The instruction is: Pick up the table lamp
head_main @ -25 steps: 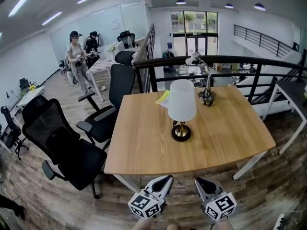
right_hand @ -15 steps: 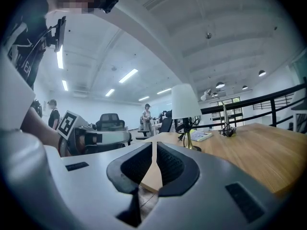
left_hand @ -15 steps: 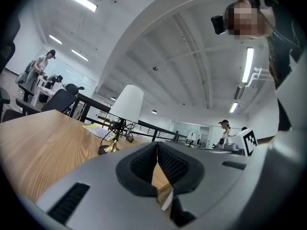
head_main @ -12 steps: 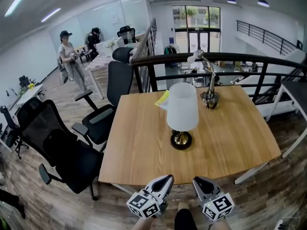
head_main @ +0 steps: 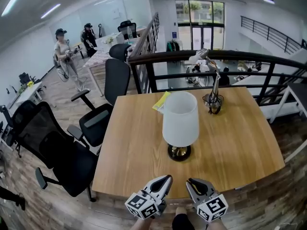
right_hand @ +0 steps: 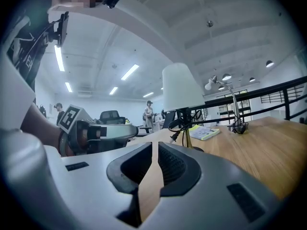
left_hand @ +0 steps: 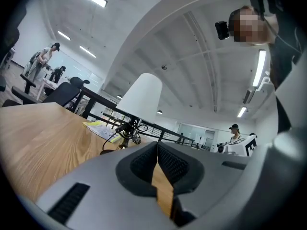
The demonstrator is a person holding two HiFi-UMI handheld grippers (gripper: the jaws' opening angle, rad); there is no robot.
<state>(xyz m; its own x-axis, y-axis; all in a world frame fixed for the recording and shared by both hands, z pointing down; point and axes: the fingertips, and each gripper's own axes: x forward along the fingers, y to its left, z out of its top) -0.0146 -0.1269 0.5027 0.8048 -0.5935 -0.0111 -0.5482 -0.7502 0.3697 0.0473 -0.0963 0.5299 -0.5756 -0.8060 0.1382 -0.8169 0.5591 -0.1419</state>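
Observation:
The table lamp has a white shade, a brass stem and a round black base; it stands upright near the middle of the wooden table. The same lamp rises ahead in the left gripper view, and the lamp shows in the right gripper view with a black cord hanging under the shade. My left gripper and right gripper hover side by side at the table's near edge, short of the lamp. Both are shut with nothing between the jaws.
A silver desk lamp stands at the table's far side beside a yellow-edged booklet. Black office chairs crowd the left. A dark railing runs behind the table. Two people stand far back left.
Both grippers have moved forward towards the table's near edge, still shut. The table and lamp now sit closer and larger in the head view.

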